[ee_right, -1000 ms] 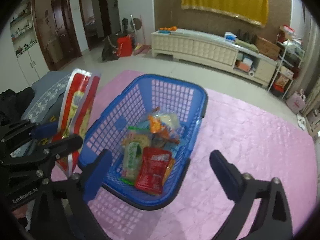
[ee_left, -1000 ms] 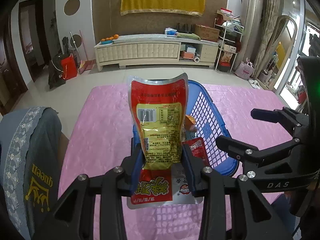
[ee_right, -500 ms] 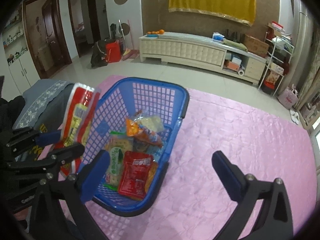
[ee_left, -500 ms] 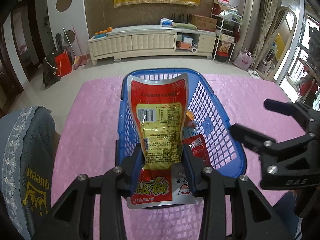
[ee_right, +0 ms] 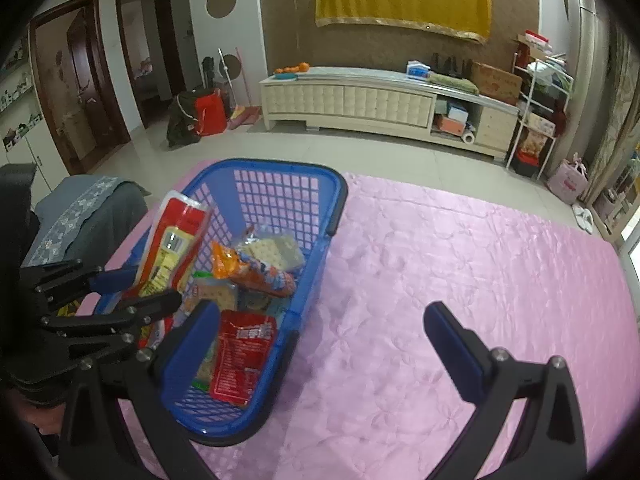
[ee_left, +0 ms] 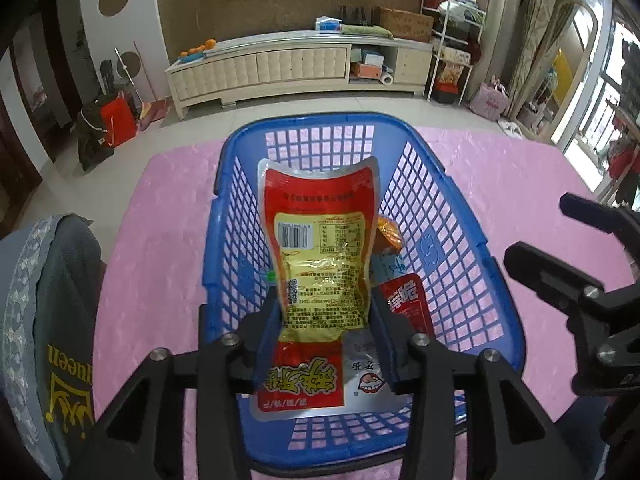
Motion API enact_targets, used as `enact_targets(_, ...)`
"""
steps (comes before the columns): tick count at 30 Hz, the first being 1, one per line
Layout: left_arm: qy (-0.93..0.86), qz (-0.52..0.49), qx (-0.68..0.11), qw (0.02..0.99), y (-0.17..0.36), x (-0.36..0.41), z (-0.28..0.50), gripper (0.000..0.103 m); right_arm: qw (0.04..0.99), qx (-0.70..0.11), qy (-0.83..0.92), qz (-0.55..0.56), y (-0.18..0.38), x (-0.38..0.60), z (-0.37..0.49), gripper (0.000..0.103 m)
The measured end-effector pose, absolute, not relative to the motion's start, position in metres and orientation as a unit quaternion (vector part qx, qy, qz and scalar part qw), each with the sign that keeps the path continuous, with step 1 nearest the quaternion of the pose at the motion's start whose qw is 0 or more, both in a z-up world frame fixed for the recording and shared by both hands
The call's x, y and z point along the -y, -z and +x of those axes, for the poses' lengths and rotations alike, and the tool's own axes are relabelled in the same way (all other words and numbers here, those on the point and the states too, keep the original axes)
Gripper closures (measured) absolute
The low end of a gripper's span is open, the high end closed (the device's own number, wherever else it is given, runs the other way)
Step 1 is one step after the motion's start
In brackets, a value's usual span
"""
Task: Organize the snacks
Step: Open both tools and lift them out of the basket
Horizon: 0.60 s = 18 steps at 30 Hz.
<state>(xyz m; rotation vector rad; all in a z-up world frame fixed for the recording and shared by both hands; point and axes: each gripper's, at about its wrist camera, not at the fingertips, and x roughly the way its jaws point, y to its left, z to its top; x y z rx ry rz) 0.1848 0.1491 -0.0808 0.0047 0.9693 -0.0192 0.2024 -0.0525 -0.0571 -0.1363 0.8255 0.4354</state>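
A blue plastic basket (ee_left: pixel 304 120) (ee_right: pixel 280 164) stands on the pink tablecloth (ee_right: pixel 440 280). It holds several snacks, among them a red packet (ee_right: pixel 244 356) (ee_left: pixel 404 300), an orange packet (ee_right: pixel 256 272) and a bag of crackers (ee_right: pixel 276 248). My left gripper (ee_left: pixel 325 304) (ee_right: pixel 154 286) hangs over the basket's near left part. A red and yellow snack packet (ee_left: pixel 320 240) (ee_right: pixel 172 240) stands upright between its pads; the jaws are opening, and the pads still touch the packet's pinched waist. My right gripper (ee_right: pixel 322 312) (ee_left: pixel 536 226) is open and holds nothing, at the basket's right side.
A chair with a grey embroidered cover (ee_left: pixel 52 320) (ee_right: pixel 80 216) stands close to the table's left edge. The tablecloth stretches bare to the right of the basket. Beyond the table's far edge lie tiled floor and a cream cabinet (ee_right: pixel 348 100).
My left gripper has carried the packet forward and down, from the basket's left side to over its inside. Its pads stand slightly wider. The right gripper has shifted a little.
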Motion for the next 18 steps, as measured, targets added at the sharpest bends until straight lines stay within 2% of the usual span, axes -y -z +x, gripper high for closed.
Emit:
enact_targets(3, 0.007, 0.006, -0.458, 0.889, 0.081, -0.146, 0.182, 0.046, 0.895, -0.391, -0.205, -0.063, 0.054, 0.058, 0.197, 0.000)
enact_targets(9, 0.002, 0.018, -0.432, 0.902, 0.073, -0.141, 0.163, 0.035, 0.898, -0.388, -0.198, -0.061, 0.049, 0.071, 0.184, 0.000)
enact_targets(18, -0.022, 0.022, -0.375, 0.927, 0.042, -0.126, 0.110, 0.034, 0.906, -0.381, -0.180, -0.051, 0.032, 0.093, 0.150, 0.000)
